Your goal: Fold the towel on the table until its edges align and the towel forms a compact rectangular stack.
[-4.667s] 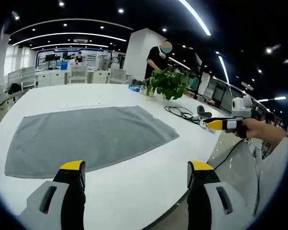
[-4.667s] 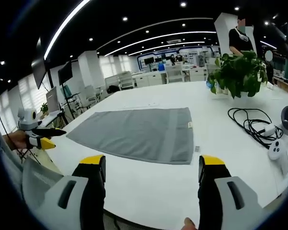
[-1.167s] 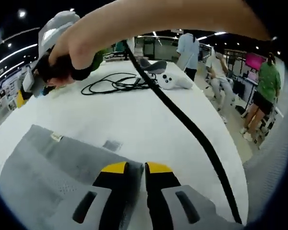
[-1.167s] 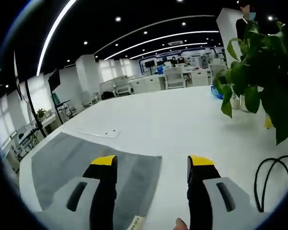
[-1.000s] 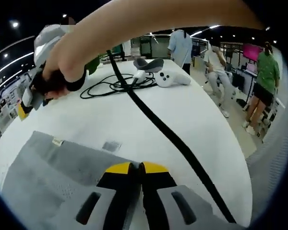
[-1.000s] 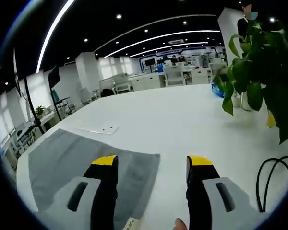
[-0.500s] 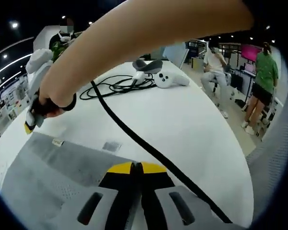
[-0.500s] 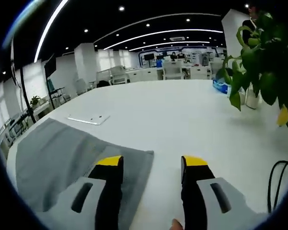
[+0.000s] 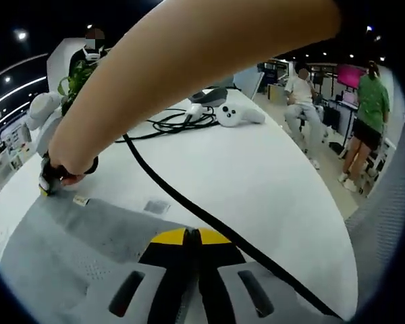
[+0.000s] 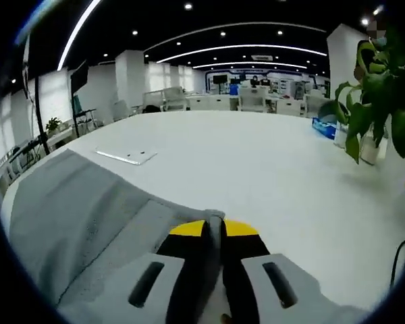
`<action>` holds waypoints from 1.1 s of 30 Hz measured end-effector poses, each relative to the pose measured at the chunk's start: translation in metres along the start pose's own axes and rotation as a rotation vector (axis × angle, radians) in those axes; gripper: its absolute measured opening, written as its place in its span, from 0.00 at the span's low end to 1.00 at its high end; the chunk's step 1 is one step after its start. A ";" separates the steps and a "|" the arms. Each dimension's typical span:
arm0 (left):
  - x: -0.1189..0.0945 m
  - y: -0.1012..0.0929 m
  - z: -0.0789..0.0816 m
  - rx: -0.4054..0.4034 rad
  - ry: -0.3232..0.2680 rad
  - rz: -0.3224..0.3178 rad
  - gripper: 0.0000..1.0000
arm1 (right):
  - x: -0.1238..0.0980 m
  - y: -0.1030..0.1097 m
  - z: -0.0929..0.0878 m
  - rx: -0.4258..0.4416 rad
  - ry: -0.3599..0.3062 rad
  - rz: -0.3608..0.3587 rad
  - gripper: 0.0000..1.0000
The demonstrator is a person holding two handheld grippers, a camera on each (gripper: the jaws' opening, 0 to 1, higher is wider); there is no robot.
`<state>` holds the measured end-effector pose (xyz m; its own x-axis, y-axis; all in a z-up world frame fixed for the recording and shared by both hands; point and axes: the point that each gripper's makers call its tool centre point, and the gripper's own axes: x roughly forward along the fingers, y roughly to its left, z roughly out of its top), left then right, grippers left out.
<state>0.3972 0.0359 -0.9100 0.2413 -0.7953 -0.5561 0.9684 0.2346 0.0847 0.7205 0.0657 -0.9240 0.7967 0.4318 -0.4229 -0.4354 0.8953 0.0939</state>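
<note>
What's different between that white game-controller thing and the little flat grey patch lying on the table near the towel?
The white controller is rounded and bulky, while the grey patch is flat and square. The controller lies far along the table by the coiled black cable; the patch lies close to the grey towel. Both rest on the white tabletop, untouched.

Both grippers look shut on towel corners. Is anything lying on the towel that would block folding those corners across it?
Nothing visible does. The left gripper and right gripper each pinch a corner of the grey towel, and its visible surface is bare. The flat white card lies on the table beyond the towel's edge; a black cable crosses near the left gripper.
</note>
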 end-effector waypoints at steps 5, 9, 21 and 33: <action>0.000 0.000 0.000 -0.002 0.000 -0.003 0.05 | -0.002 0.001 0.001 -0.009 0.002 -0.020 0.00; 0.001 0.000 0.000 -0.013 0.014 -0.004 0.05 | -0.004 0.004 0.004 0.024 0.014 -0.009 0.00; -0.018 0.004 0.016 -0.044 -0.020 -0.001 0.04 | -0.018 0.018 0.031 0.154 -0.002 0.042 0.00; -0.055 0.012 0.042 -0.040 -0.116 0.081 0.04 | -0.026 0.032 0.077 0.188 -0.059 0.093 0.00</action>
<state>0.3980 0.0589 -0.8437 0.3267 -0.8314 -0.4495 0.9427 0.3209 0.0915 0.7179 0.0916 -0.8405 0.7823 0.5139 -0.3520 -0.4266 0.8538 0.2983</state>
